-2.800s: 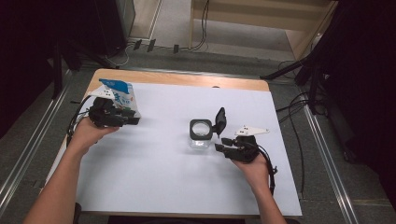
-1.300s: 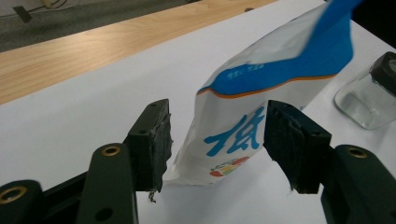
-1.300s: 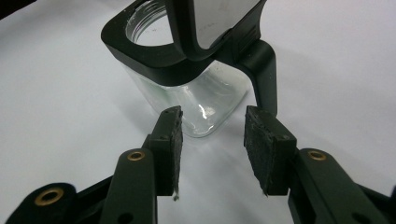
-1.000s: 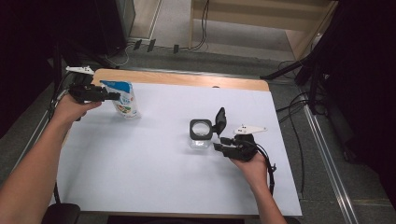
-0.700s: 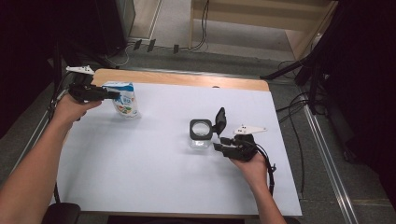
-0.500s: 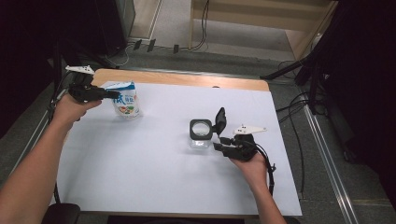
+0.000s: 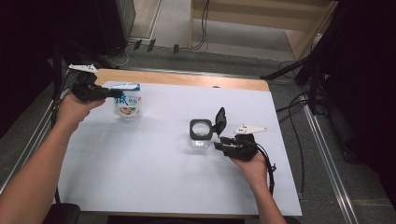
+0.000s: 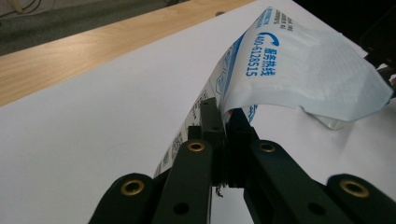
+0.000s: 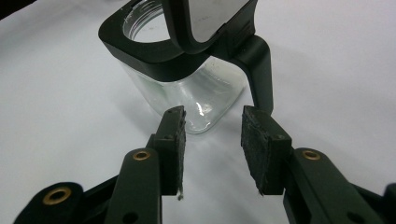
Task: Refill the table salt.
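The right gripper [image 7: 223, 142] lies near the right of the table [image 7: 154, 186], held in 1 hand resting on the white sheet. In the right gripper view its 2 jaws stand apart with bare sheet between the pads [image 9: 175, 140]; they grip nothing. Their tips lie just short of the jar [image 9: 187, 88], and whether they touch the glass cannot be told.

The jar [image 7: 200, 134] is 1 clear, square-sided container with a black collar and 1 black hinged lid [image 7: 219, 121] standing open on its right side. It stands upright near the table centre. No label or writing can be read on it. In the right gripper view the top of the lid is cut off by the frame edge.

The pouch [image 7: 127, 100] stands upright at the far left of the table, well apart from the jar. It is 1 white and blue bag with a coloured picture on its face; the front print is too small to read in the high view. In the left gripper view [image 8: 299, 65] the blue digits "400-6128515" and 4 blue characters can be read on the side panel; further small print runs along the seam and is illegible.

The left gripper [image 7: 114, 93] reaches in from the far left. Its jaws have just closed and now pinch the upper edge of the pouch [image 8: 224, 126] between the pads. The lower part of the pouch is hidden behind the jaws.

The wooden table edge [image 8: 93, 51] shows beyond the sheet.
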Motion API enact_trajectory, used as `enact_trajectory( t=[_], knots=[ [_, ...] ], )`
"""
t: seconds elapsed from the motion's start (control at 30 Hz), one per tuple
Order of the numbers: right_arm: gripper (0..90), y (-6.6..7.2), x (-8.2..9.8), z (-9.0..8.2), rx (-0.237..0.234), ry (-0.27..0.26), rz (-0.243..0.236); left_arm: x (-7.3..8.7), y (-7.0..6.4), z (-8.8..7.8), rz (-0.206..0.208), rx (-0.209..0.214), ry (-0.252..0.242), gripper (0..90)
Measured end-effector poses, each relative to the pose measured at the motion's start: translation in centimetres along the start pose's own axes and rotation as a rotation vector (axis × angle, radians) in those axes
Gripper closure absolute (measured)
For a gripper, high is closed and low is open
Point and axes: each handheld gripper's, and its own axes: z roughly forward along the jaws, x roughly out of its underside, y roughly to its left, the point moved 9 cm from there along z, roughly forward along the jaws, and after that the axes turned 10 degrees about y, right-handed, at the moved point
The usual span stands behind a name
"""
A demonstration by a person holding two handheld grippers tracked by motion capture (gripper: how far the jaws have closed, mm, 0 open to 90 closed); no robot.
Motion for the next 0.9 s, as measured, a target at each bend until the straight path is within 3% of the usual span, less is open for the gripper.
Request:
enact_trajectory(
  t=[0.27,0.4,0.67,0.9],
  knots=[
    [61.3,0.1,-0.1,0.0,-0.003,-0.003,-0.008,-1.1,-3.5,-0.4,0.058,0.025,0.009,90.0],
    [61.3,0.1,-0.1,0.0,-0.001,-0.004,-0.009,-1.3,-5.7,0.0,0.078,0.063,0.020,90.0],
    [61.3,0.1,-0.1,-0.1,-0.003,-0.007,-0.004,-1.1,-10.1,1.3,0.098,0.137,0.025,90.0],
    [61.4,0.2,-0.1,-0.1,-0.006,-0.006,-0.011,-0.1,-12.9,3.6,0.116,0.168,0.031,90.0]
  ],
)
